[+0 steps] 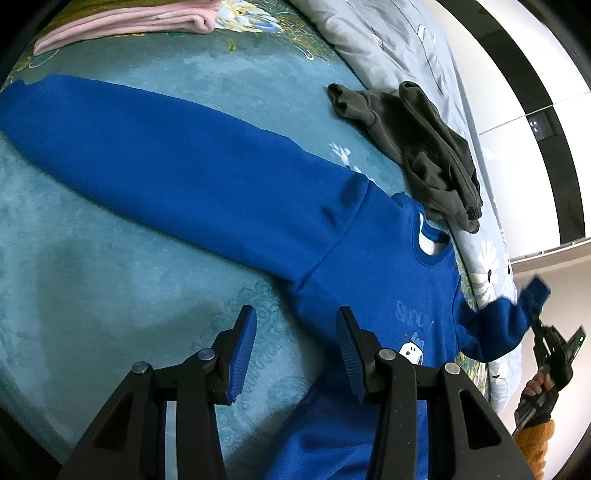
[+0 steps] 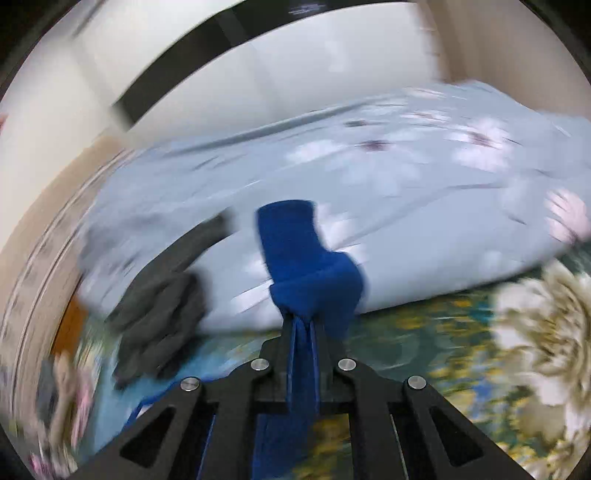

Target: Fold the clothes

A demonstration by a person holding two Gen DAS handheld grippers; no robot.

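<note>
A blue sweatshirt with a cartoon print lies front up on the teal bedspread. One long sleeve stretches flat toward the upper left. My left gripper is open and empty, hovering over the sweatshirt's chest edge and armpit. My right gripper is shut on the cuff end of the other blue sleeve and holds it lifted above the bed; it also shows in the left wrist view at the far right. The right wrist view is blurred by motion.
A crumpled dark grey garment lies beyond the collar, also in the right wrist view. A folded pink garment lies at the top left. A grey floral quilt is bunched along the far side.
</note>
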